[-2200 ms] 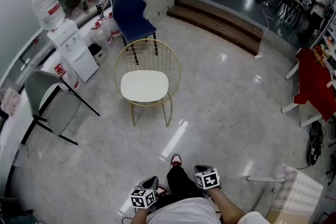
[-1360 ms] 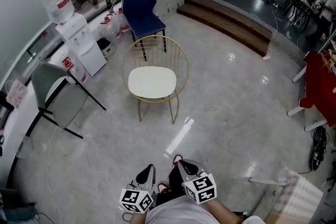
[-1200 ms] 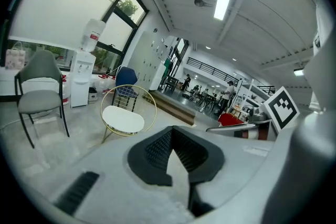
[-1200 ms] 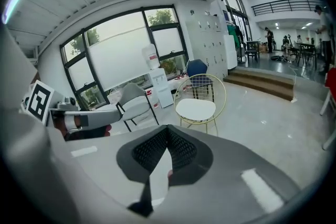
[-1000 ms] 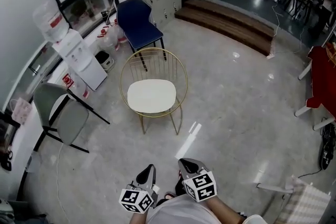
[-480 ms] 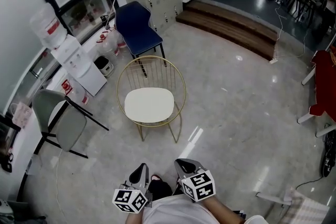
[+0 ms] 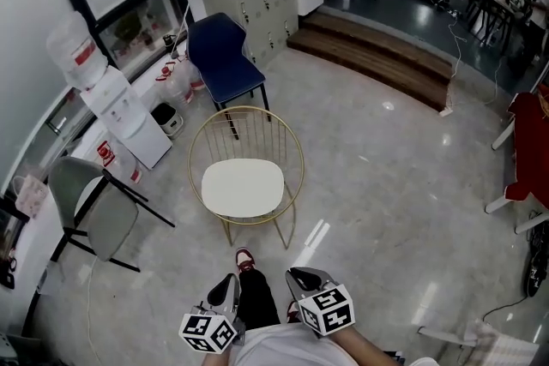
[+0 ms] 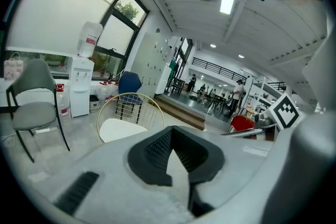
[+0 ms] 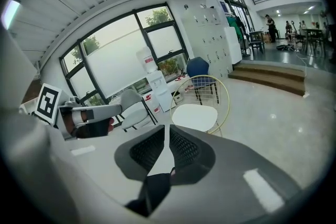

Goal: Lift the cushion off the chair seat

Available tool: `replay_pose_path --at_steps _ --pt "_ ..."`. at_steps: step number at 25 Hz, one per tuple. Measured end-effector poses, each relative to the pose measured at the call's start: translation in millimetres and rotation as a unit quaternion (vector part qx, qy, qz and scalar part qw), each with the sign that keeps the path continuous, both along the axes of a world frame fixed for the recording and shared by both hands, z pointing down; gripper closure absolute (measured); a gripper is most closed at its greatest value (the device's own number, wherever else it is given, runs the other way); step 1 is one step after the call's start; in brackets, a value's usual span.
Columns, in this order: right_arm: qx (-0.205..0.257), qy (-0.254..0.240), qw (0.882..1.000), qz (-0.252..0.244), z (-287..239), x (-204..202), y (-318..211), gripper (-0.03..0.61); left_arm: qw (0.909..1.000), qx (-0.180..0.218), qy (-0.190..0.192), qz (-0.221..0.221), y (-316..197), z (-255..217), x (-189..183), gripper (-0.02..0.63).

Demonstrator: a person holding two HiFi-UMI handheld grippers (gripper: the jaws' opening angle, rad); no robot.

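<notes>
The white cushion [image 7: 243, 188] lies flat on the seat of the gold wire chair [image 7: 289, 152], out on the floor ahead of me. Both grippers are low at the near edge of the head view, well short of the chair. My left gripper [image 7: 227, 287] is shut and holds nothing; its own view has the cushion [image 8: 118, 128] beyond the jaws, to the left. My right gripper [image 7: 300, 277] points at the cushion [image 9: 195, 116]. Its jaws are opening, a thin slit shows between them, and nothing is in it.
Behind the gold chair stands a blue chair [image 7: 221, 56]. A grey chair [image 7: 90, 206] and a water dispenser [image 7: 116, 111] are at the left by the window. Wooden steps [image 7: 377, 47] run across the back right. My shoe [image 7: 245, 259] is just before the chair.
The chair and cushion have drawn nearer in the head view. Both grippers came forward with me, and a foot has stepped out in front.
</notes>
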State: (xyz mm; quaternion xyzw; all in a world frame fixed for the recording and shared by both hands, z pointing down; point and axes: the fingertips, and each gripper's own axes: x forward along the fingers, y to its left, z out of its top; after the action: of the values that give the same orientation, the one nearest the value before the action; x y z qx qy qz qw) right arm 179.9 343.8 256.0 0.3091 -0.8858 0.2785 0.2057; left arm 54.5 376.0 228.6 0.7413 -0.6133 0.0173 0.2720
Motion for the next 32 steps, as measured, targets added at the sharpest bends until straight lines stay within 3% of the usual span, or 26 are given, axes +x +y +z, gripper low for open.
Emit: replay_pose_path --at_steps 12,32 --pt "-0.031 0.011 0.999 0.010 19 -45 -69 0.526 0.9997 -0.010 -0.011 0.018 -83 5 -49 0.611" --pt "-0.088 0.040 0.993 0.074 49 -190 -221 0.499 0.9931 -0.073 -0.008 0.091 -251 35 -200 0.611"
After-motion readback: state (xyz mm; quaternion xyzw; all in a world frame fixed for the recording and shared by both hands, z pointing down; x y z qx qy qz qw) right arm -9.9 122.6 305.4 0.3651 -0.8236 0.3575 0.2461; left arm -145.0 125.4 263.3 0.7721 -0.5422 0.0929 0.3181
